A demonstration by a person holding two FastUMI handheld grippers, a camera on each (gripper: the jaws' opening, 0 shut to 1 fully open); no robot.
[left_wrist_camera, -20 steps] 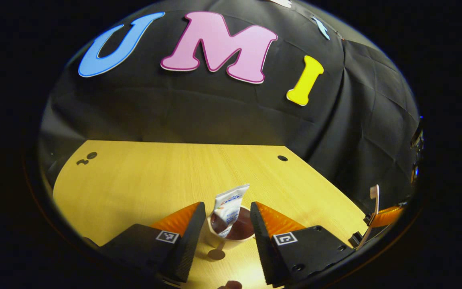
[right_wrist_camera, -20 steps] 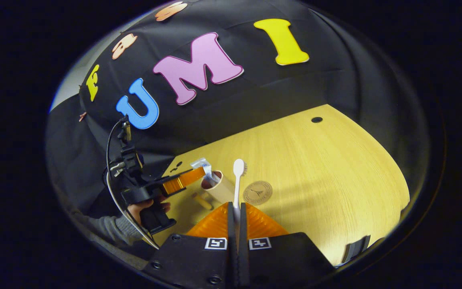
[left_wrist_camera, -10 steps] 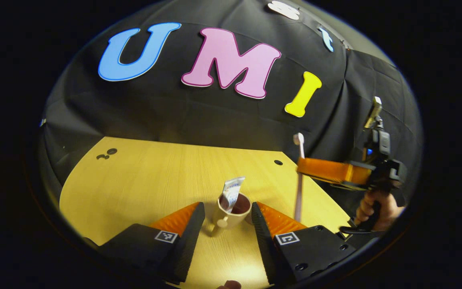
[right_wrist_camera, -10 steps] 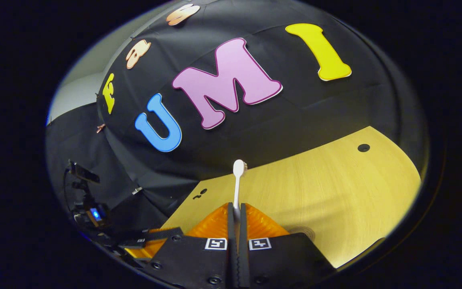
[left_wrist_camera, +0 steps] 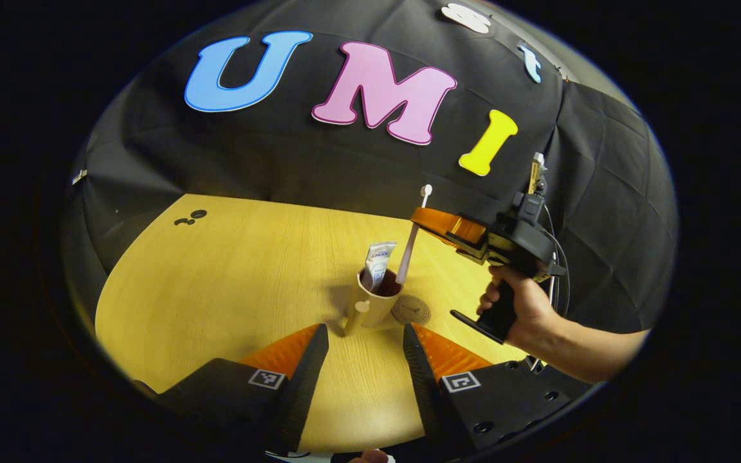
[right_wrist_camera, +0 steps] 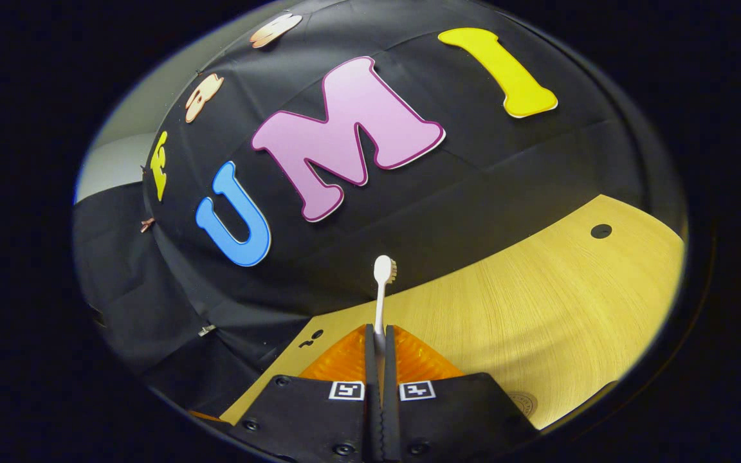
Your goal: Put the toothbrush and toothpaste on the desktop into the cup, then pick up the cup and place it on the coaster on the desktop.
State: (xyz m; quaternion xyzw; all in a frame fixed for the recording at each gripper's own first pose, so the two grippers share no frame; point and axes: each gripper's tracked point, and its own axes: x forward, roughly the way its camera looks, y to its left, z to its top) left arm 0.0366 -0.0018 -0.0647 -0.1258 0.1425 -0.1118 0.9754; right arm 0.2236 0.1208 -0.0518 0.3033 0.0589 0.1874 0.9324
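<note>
On the wooden worktop (left_wrist_camera: 216, 289) stands a tan cup (left_wrist_camera: 374, 305) with its handle facing me and the toothpaste (left_wrist_camera: 378, 262) upright inside it. Just beside the cup, to its right, lies a round coaster (left_wrist_camera: 410, 310). My left hand-held gripper (left_wrist_camera: 359, 360) hangs near the cup, fingers spread and holding nothing. My right hand-held gripper (left_wrist_camera: 431, 222), held in my hand (left_wrist_camera: 525, 312), is clamped on the toothbrush (left_wrist_camera: 412, 241), which stands nearly upright, bristles up, its lower end dipping into the cup.
</note>
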